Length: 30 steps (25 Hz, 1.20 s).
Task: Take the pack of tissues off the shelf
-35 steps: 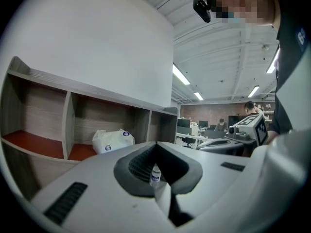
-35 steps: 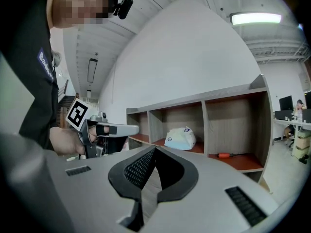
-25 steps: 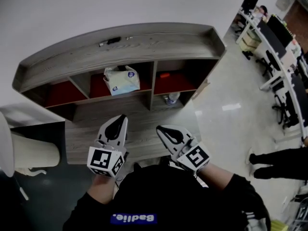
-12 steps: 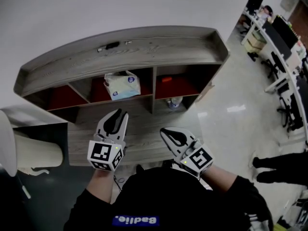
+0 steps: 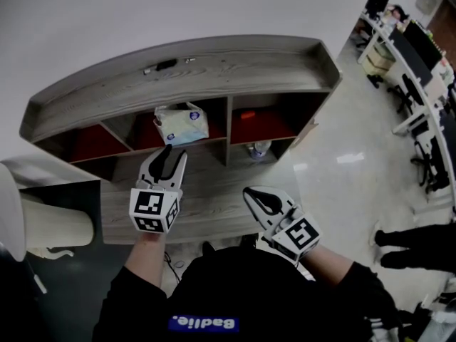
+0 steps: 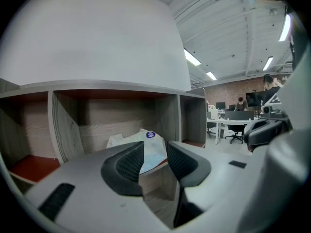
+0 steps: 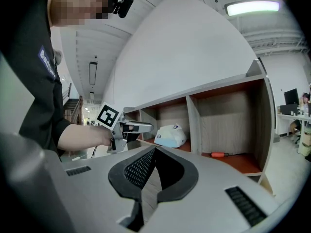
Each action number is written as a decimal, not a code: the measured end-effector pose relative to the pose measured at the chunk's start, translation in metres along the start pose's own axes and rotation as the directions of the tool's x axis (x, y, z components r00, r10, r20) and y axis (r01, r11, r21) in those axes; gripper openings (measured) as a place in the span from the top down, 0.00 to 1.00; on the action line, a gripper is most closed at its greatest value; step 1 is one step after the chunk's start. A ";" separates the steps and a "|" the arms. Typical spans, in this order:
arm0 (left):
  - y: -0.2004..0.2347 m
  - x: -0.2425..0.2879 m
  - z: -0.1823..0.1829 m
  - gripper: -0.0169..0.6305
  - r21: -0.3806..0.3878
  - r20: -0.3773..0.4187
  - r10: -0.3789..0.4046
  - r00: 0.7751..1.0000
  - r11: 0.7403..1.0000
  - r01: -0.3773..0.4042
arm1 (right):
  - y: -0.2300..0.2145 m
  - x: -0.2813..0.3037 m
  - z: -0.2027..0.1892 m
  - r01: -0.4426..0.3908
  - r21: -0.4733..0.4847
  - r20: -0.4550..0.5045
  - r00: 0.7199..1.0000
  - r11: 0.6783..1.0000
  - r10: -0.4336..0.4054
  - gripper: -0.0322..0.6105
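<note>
Across the shelf lies the tissue pack (lengthwise, apparently).

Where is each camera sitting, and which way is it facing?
Head view: on the head, steeply down at the shelf, tissue pack, left tongs, right tongs and chest.
Left gripper view: on the left tongs, toward the middle compartment; jaws have just been opening, empty, tissue pack beyond.
Right gripper view: on the right tongs, angled leftward at the shelf; shut jaws and left hand show.
All three share the tissue pack.
</note>
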<state>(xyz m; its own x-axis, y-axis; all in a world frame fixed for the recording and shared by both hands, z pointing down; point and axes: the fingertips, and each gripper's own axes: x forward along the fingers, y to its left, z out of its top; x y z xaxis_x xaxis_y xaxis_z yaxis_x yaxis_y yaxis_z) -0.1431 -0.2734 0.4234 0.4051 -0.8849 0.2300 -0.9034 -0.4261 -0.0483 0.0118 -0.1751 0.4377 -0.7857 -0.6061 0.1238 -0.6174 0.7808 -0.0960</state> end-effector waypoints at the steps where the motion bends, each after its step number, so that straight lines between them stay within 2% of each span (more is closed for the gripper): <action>1: 0.004 0.003 -0.001 0.74 0.006 -0.005 0.009 1.000 1.000 -0.009 | 0.000 0.000 0.000 0.001 0.000 0.000 1.000 1.000 -0.001 0.90; 15: 0.040 0.038 -0.006 0.64 0.066 -0.051 0.070 0.996 0.996 -0.066 | 0.000 -0.007 -0.007 0.020 0.011 -0.009 1.000 1.000 -0.020 0.90; 22: 0.050 0.057 -0.008 0.55 0.096 -0.092 0.084 0.992 0.993 -0.075 | 0.001 -0.007 -0.010 0.021 0.009 -0.014 1.000 1.000 -0.021 0.90; 30: 0.057 0.074 -0.023 0.50 0.111 -0.157 0.097 0.983 0.991 -0.080 | 0.002 -0.005 -0.010 0.026 0.011 -0.010 1.000 1.000 -0.026 0.90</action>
<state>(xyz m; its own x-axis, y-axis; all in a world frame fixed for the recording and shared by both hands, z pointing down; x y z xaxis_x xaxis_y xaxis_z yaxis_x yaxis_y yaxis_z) -0.1677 -0.3583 0.4598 0.2884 -0.8814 0.3740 -0.9118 -0.3721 -0.1738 0.0150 -0.1685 0.4462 -0.7689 -0.6247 0.1358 -0.6381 0.7629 -0.1037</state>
